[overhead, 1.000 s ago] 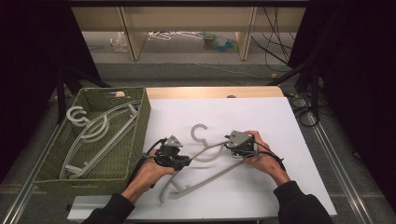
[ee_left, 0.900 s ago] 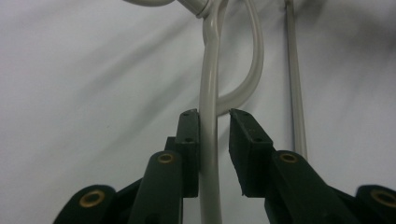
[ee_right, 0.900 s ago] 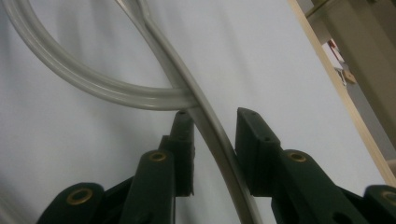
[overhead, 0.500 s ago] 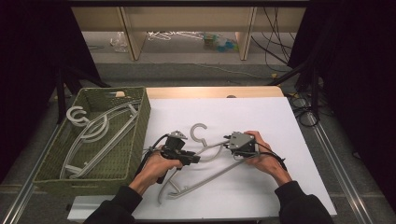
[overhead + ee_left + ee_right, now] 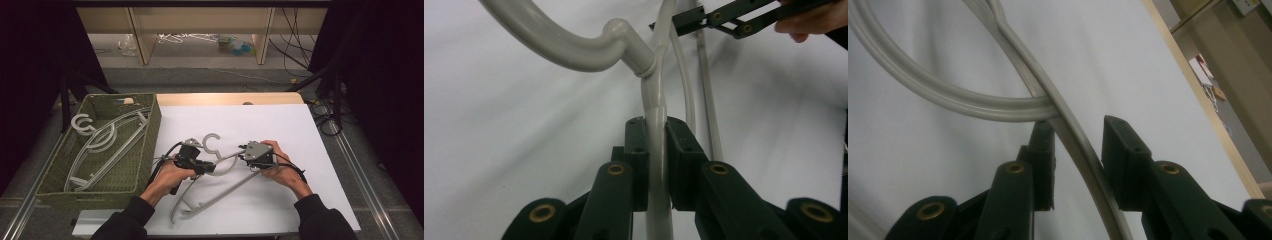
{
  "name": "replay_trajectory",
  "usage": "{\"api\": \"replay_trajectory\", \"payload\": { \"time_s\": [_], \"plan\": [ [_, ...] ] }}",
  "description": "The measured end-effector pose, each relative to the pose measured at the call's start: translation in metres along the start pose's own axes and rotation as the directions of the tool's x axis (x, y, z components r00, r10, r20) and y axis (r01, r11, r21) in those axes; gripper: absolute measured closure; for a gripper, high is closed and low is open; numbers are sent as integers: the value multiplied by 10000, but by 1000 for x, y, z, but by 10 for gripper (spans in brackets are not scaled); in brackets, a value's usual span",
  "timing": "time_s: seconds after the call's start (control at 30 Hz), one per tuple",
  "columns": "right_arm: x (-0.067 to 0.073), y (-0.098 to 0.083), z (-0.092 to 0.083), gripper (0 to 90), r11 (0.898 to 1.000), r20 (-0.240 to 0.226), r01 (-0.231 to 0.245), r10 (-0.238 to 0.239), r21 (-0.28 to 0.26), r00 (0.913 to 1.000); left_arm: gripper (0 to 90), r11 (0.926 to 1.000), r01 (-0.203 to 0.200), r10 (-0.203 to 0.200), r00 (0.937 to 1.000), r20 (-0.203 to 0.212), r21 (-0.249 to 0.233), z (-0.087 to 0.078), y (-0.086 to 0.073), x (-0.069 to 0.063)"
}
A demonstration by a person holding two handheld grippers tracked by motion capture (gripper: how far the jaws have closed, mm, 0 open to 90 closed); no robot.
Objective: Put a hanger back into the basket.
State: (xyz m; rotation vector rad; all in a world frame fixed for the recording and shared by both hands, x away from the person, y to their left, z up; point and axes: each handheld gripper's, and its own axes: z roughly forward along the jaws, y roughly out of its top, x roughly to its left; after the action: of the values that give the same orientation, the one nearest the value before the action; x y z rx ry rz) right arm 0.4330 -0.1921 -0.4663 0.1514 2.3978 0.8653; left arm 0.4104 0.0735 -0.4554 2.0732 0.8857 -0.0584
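Gripping the grey hanger [image 5: 215, 172] from both sides on the white table [image 5: 300, 130]: left gripper [image 5: 656, 165] has just closed on its neck below the hook, right gripper [image 5: 1075, 165] clamps the right shoulder. Long axis runs near-left to far-right, basket [image 5: 147, 150] to the left.

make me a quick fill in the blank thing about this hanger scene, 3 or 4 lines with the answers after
1. Both grippers grip one grey ____ lying on the white table.
2. The left gripper has its jaws shut on the bar just below the hanger's ____.
3. The green basket sits at the table's ____ side in the high view.
4. The basket holds more ____.

Missing words: hanger; hook; left; hangers
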Motion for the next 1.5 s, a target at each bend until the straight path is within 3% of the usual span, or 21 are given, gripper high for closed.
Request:
{"api": "replay_trajectory", "payload": {
  "time_s": [0.13,0.27,0.4,0.67,0.9,1.03,1.17,1.23,1.3,1.4,1.5],
  "plan": [
    [-1,1,-3,622,9997,56,-225,226,-116,9997,810,9997,-218,215,9993,-310,-107,-3,0,-3],
    [-2,5,-11,510,9949,447,-984,993,-232,9941,811,9994,-128,110,9983,-574,-312,-10,0,-3],
    [-3,10,-24,375,9787,865,-1990,2028,-506,9754,811,9983,-20,-27,9968,-797,-590,-21,1,-1],
    [7,22,-60,309,9405,1245,-3135,3293,-1311,9360,811,9908,240,-409,9912,-1258,-1330,-52,5,1],
    [25,21,-85,302,9060,638,-3807,3976,-1853,9153,812,9852,20,-269,9894,-1427,-1715,-68,10,-15],
    [36,18,-92,307,8983,353,-3973,4104,-1876,9112,812,9777,-153,-185,9872,-1584,-2093,-85,14,-23],
    [48,16,-92,299,8995,5,-4034,4093,-1678,9124,812,9684,-137,-316,9837,-1770,-2491,-103,17,-22],
    [53,16,-93,291,8948,-122,-4101,4146,-1764,9099,813,9657,-91,-372,9842,-1733,-2594,-114,17,-21],
    [55,17,-95,290,8868,-227,-4233,4268,-1857,9041,812,9604,37,-505,9857,-1610,-2785,-123,19,-21],
    [58,16,-96,290,8859,-196,-4248,4289,-1864,9031,812,9545,-149,-392,9839,-1746,-2979,-133,23,-21],
    [59,14,-98,290,8825,-286,-4345,4369,-1797,8991,812,9494,-12,-558,9834,-1726,-3140,-147,27,-19]
  ]
}}
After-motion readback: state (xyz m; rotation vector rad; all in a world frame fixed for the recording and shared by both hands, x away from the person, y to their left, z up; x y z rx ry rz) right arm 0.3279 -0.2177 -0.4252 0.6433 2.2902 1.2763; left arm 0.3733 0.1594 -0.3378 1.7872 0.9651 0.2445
